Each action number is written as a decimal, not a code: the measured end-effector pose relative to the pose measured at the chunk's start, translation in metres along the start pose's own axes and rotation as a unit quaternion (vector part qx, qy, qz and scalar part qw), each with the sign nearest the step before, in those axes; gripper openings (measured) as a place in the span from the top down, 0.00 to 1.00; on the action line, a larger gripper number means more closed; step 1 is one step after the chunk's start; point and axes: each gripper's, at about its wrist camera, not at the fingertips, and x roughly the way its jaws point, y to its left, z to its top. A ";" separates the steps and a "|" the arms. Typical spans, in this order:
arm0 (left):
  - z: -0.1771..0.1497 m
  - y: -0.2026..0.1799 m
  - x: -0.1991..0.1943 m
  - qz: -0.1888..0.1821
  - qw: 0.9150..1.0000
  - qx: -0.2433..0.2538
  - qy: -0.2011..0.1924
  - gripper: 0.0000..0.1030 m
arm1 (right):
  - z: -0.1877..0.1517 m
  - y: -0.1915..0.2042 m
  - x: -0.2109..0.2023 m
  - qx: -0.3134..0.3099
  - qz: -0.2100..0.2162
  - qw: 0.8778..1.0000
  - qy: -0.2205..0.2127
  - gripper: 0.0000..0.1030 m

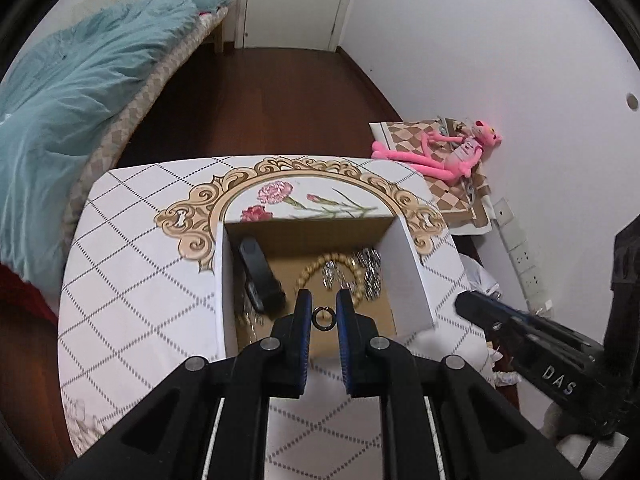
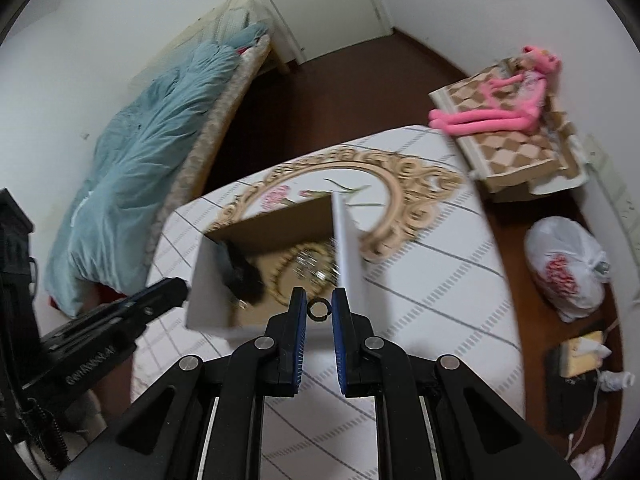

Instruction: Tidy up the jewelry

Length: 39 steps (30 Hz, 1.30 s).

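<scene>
Left wrist view: a ring [image 1: 323,319] is framed between the parted fingers of the left gripper [image 1: 323,312], above the box [image 1: 404,264] holding beads [image 1: 320,266]. Right wrist view: the right gripper [image 2: 319,308] is likewise parted around a ring [image 2: 319,309].

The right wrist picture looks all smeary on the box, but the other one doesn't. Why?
In the right wrist view the cardboard box and the jewelry inside it are streaked with motion blur, while the right claw stays sharp. In the left wrist view the box, bead bracelet and left claw look crisp. Both fisheye views curve the bed and walls.
</scene>
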 end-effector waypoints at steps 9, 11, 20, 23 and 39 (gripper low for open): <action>0.035 0.013 0.028 -0.018 0.999 -0.029 0.040 0.89 | 0.047 0.011 0.062 -0.012 0.004 0.996 0.085 0.87; 0.039 0.017 0.032 -0.012 0.998 -0.038 0.048 0.89 | 0.053 0.013 0.070 -0.012 0.006 0.995 0.099 0.86; 0.048 0.031 0.018 0.038 0.998 -0.042 0.021 0.36 | 0.062 0.012 0.062 -0.014 -0.009 0.996 0.082 0.56; 0.044 0.034 0.012 0.053 0.998 -0.041 0.012 0.26 | 0.061 0.013 0.054 -0.023 -0.028 0.997 0.068 0.55; -0.013 0.035 0.005 0.144 0.989 -0.033 -0.007 0.00 | 0.008 0.019 0.042 -0.100 -0.180 0.977 0.049 0.02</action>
